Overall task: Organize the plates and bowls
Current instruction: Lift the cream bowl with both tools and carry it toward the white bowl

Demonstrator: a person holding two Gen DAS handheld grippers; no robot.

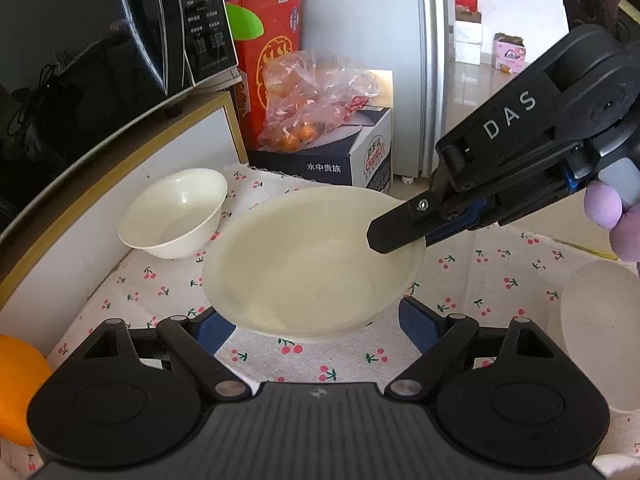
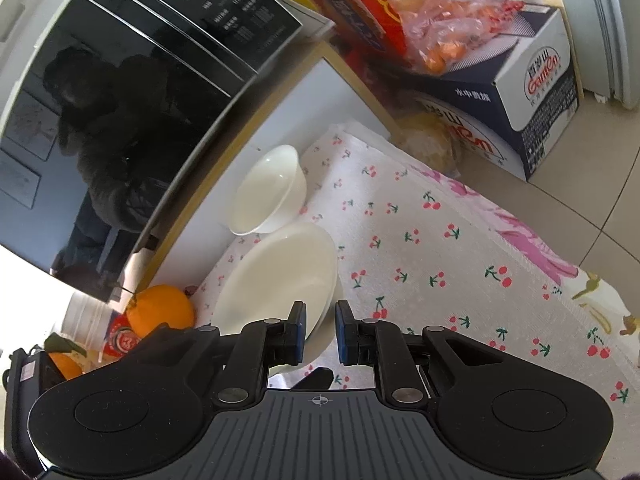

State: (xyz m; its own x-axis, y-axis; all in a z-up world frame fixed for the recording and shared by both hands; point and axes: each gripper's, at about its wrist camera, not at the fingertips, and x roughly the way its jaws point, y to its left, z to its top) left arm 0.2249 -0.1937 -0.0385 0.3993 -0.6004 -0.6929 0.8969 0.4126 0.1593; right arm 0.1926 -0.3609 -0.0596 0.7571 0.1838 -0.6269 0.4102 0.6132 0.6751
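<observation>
A large cream bowl (image 1: 312, 264) is in the middle of the cherry-print cloth (image 1: 480, 280). My right gripper (image 1: 394, 236) straddles its right rim; in the right wrist view (image 2: 320, 332) the rim sits between the blue pads, which are narrowly apart, and the bowl (image 2: 276, 280) looks tilted. My left gripper (image 1: 316, 324) is open, its blue pads on either side of the bowl's near edge, apart from it. A smaller cream bowl (image 1: 176, 212) (image 2: 268, 192) stands behind on the left. Another white dish (image 1: 600, 332) shows at the right edge.
A black microwave (image 1: 100, 60) sits on a white cabinet (image 1: 120, 184) at left. A box with a bag of oranges (image 1: 320, 100) and a red carton (image 1: 272, 40) stand behind. An orange (image 1: 20, 388) (image 2: 160, 308) lies near left. The cloth edge drops to the tiled floor (image 2: 560, 208).
</observation>
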